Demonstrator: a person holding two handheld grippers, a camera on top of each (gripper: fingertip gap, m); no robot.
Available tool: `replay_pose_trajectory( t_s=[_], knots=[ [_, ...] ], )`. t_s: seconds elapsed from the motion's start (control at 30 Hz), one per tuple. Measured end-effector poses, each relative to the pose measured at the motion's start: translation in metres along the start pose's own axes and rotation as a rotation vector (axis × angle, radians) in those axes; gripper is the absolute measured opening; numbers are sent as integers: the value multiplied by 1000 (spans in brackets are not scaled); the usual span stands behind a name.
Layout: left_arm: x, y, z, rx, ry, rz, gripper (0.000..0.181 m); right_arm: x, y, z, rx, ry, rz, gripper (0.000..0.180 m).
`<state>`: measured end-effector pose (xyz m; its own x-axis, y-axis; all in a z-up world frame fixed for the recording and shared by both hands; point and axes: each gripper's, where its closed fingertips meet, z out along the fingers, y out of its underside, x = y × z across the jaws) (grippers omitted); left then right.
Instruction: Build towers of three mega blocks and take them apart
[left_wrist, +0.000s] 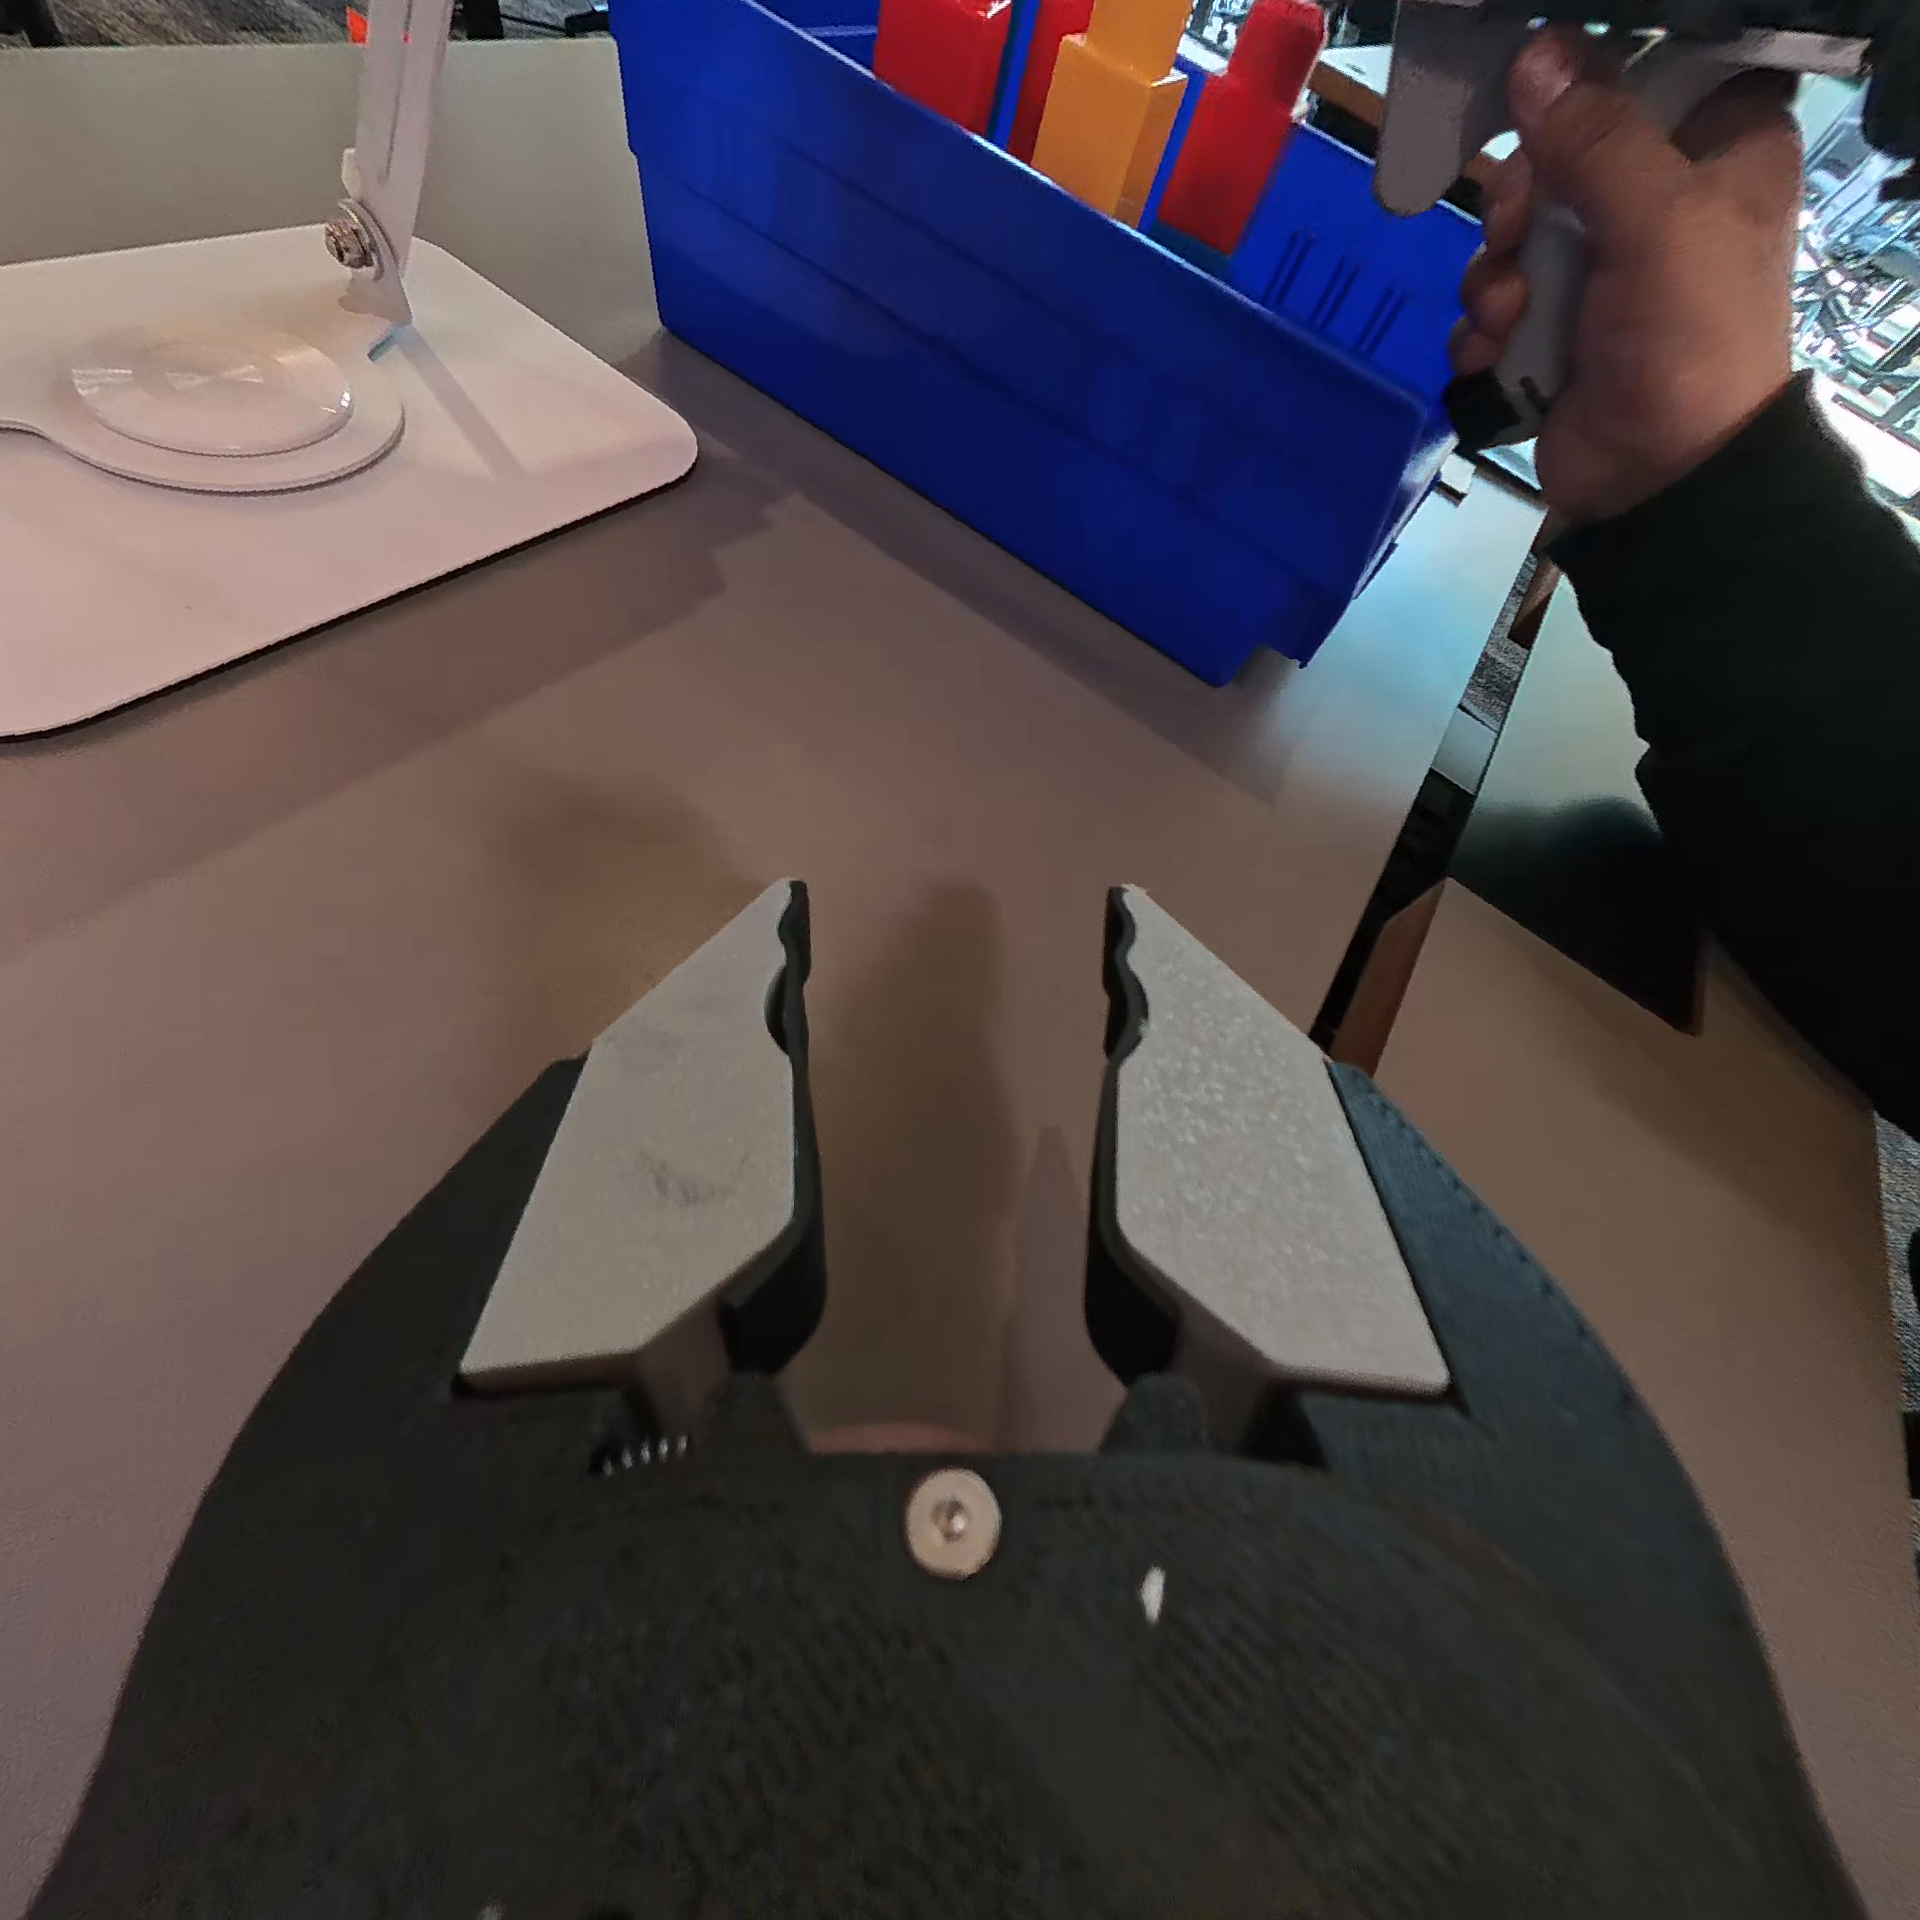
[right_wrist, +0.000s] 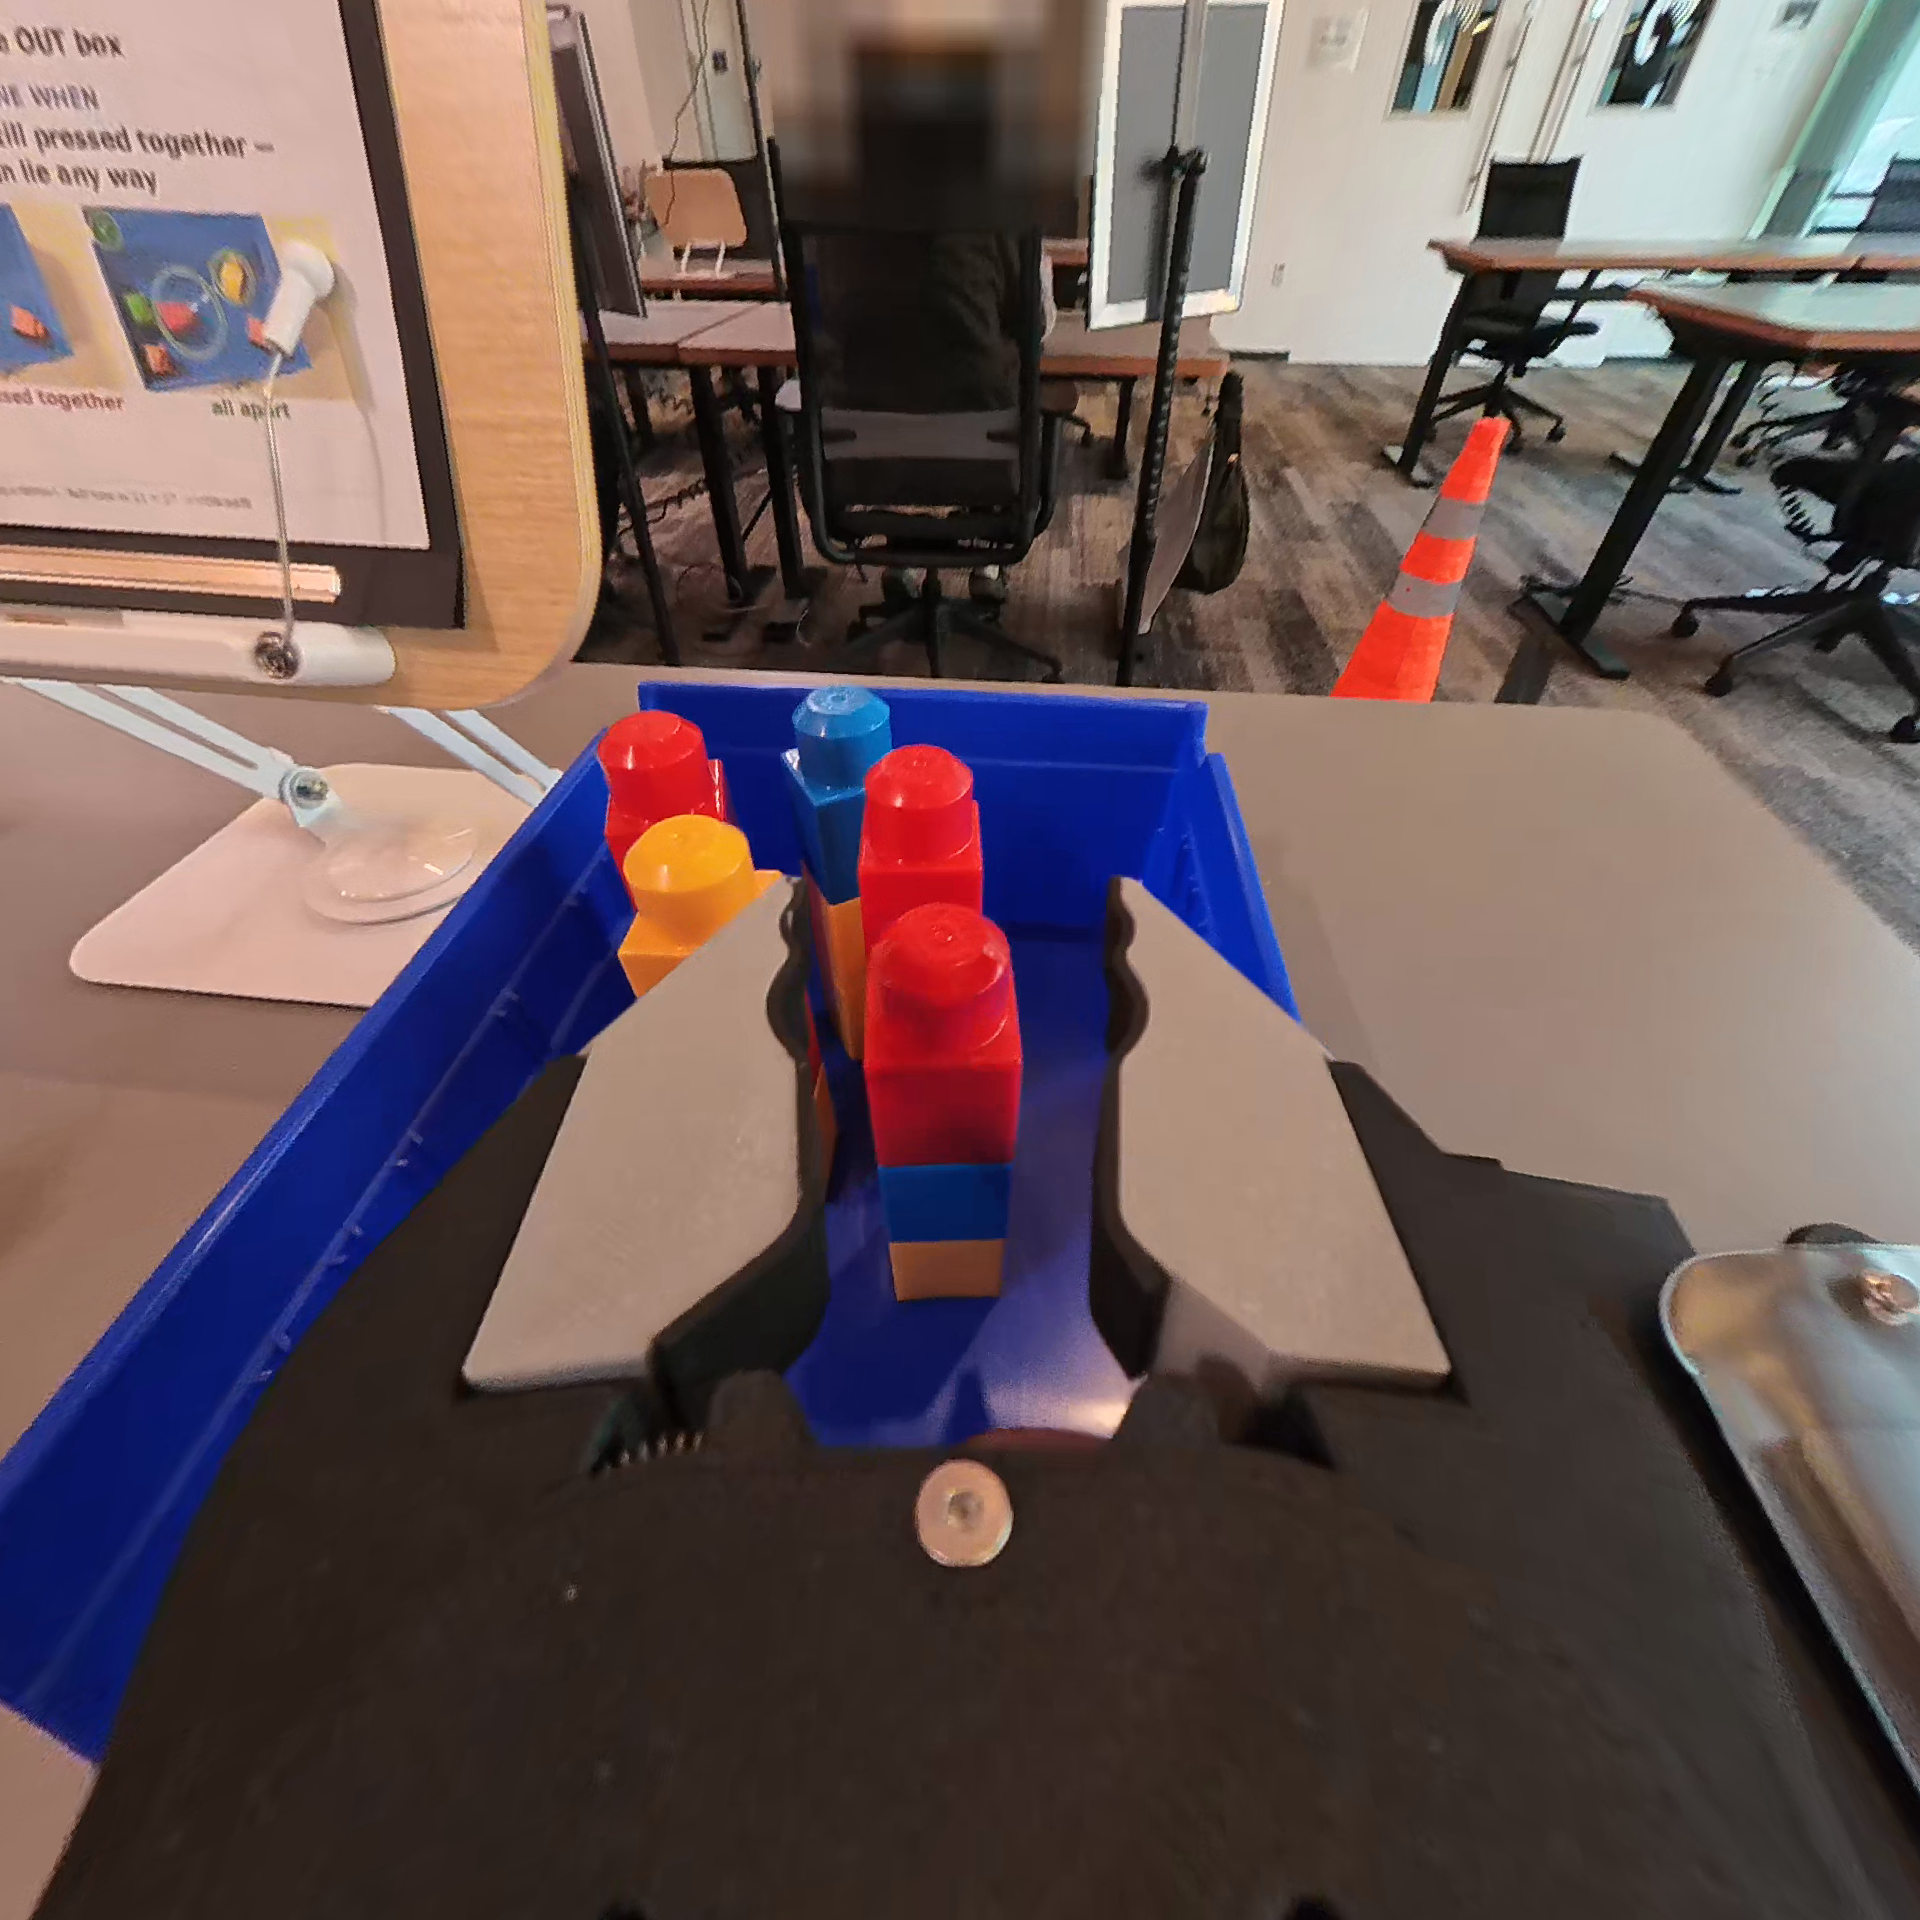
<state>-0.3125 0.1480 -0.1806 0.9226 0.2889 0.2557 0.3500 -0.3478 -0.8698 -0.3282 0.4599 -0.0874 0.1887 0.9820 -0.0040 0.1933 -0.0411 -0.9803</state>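
Left gripper hovering over bare grey table, fingers spread apart, gripping nothing. Right gripper hanging above blue bin, fingers parted, straddling nearest tower (red over blue over orange) without touching. Four more towers standing upright behind it inside bin.

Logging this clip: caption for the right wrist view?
Open right claw above blue plastic bin holding upright mega block towers.

Open office or lab: desks, swivel chairs, carpet floor, orange traffic cone
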Motion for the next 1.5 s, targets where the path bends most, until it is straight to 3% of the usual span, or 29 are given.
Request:
replay_pose_trajectory(
  t_s=[0.4, 0.63, 1.0, 1.13, 1.2, 1.23, 1.3, 1.33, 1.37, 1.43, 1.5],
  knots=[
    [-1, -4, -3, 19, -9, 7, 53, -32, -42, -39, 147, -43, -50, 54],
    [-3, -8, -6, 37, -17, 6, 53, -115, -60, -62, 212, -253, -137, 56],
    [-2, -35, -29, 134, -69, 32, 55, -266, -17, -76, 180, -563, -290, 50],
    [-6, -53, -59, 249, -105, -11, 55, -298, 16, -68, 106, -546, -370, 43],
    [-8, -70, -94, 359, -140, -33, 56, -305, 27, -66, 91, -535, -424, 47],
    [-16, -82, -117, 433, -202, -35, 50, -309, 31, -66, 85, -543, -436, 47],
    [-42, -107, -169, 556, -370, -60, 21, -317, 39, -66, 66, -569, -441, 47],
    [-59, -115, -192, 583, -444, -77, 19, -321, 42, -67, 56, -583, -442, 48],
    [-79, -120, -211, 577, -512, -108, 21, -324, 45, -67, 50, -594, -444, 49],
    [-121, -120, -232, 502, -592, -168, 51, -329, 50, -68, 45, -610, -460, 51],
    [-166, -108, -239, 392, -661, -250, 53, -333, 53, -68, 48, -612, -481, 51]
  ],
)
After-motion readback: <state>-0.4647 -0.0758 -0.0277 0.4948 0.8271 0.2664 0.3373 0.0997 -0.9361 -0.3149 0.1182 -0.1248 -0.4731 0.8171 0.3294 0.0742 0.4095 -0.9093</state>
